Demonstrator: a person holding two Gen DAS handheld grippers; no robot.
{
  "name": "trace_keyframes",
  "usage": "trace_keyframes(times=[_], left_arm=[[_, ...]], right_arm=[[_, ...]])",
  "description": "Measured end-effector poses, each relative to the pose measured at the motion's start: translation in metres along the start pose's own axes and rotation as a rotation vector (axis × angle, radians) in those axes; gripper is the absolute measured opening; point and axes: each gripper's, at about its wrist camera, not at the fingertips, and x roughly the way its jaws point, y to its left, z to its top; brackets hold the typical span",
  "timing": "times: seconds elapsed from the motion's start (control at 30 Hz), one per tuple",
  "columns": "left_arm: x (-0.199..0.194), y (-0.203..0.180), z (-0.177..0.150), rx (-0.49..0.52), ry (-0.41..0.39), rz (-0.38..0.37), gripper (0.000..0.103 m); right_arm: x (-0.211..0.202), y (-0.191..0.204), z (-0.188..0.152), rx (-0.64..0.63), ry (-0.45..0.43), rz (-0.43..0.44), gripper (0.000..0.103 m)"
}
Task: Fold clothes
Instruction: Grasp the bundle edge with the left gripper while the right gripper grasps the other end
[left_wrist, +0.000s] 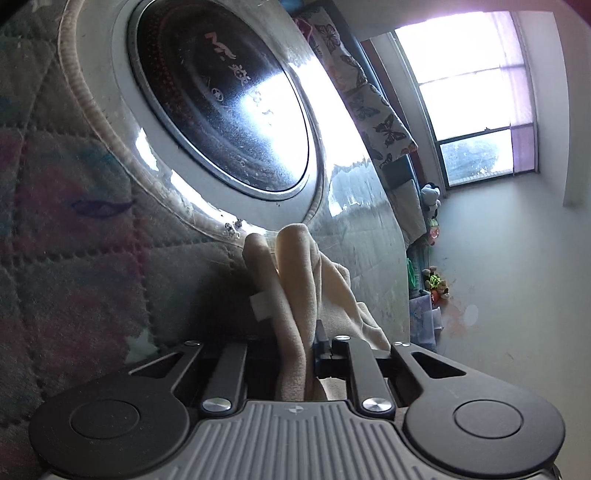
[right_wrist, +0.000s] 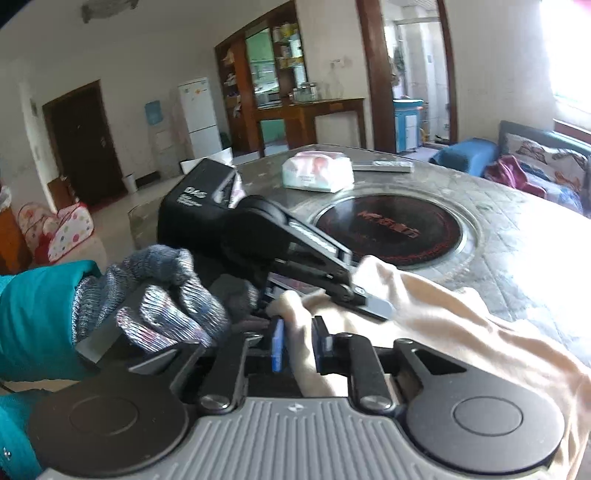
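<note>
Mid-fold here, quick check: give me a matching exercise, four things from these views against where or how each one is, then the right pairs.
Things:
1. cream garment
2. tissue pack
3. round cooktop
4. gloved hand

Places or states:
A. set into the middle of the table
B. wrapped round the left gripper's handle
C. lying on the table beyond the cooktop
D. pinched by both grippers

Pairs: 1-D, 2-C, 3-A, 4-B. The left gripper and the right gripper both clamp the cloth.

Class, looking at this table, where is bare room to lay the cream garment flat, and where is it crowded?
Free: the table top right of the round black hob. Crowded: the far edge, with the tissue pack and a flat grey item, and the near left, where both tools grip the cream garment.
</note>
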Motion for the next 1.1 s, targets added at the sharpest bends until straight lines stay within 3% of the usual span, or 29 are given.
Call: trace_keyframes(times=[0.07, 0.13, 0.3, 0.47, 0.63, 0.73, 0.87, 0.93, 1.1], left_arm=[[0.0, -0.003, 0.0, 0.023, -0.002, 0.01, 0.016], [-0.001, -0.005, 0.0, 0.037, -0.005, 0.016, 0.016], [-0.001, -0.006, 0.001, 0.053, -0.008, 0.014, 0.016], [0.0, -0.009, 0.0, 0.073, -0.012, 0.022, 0.016], [0.002, -0.013, 0.0, 0.083, -0.011, 0.029, 0.016], [0.002, -0.015, 0.0, 0.096, -0.015, 0.037, 0.016], [0.005, -0.02, 0.0, 0.12, -0.021, 0.054, 0.016], [0.004, -0.023, 0.0, 0.137, -0.025, 0.067, 0.016], [0.002, -0.04, -0.002, 0.198, -0.036, 0.083, 0.016]], right_arm=[[-0.011, -0.006, -0.006, 0.039, -0.021, -0.039, 0.026], [-0.021, -0.02, -0.013, 0.087, -0.041, -0.11, 0.039], [-0.039, -0.071, -0.033, 0.248, -0.063, -0.313, 0.041], [-0.053, -0.125, -0.059, 0.424, -0.099, -0.478, 0.051], [-0.054, -0.162, -0.078, 0.582, -0.117, -0.456, 0.05], [-0.054, -0.169, -0.083, 0.608, -0.131, -0.43, 0.047], [-0.054, -0.167, -0.085, 0.62, -0.136, -0.382, 0.032], [-0.056, -0.164, -0.083, 0.635, -0.142, -0.359, 0.015], [-0.072, -0.156, -0.084, 0.653, -0.221, -0.347, 0.01]])
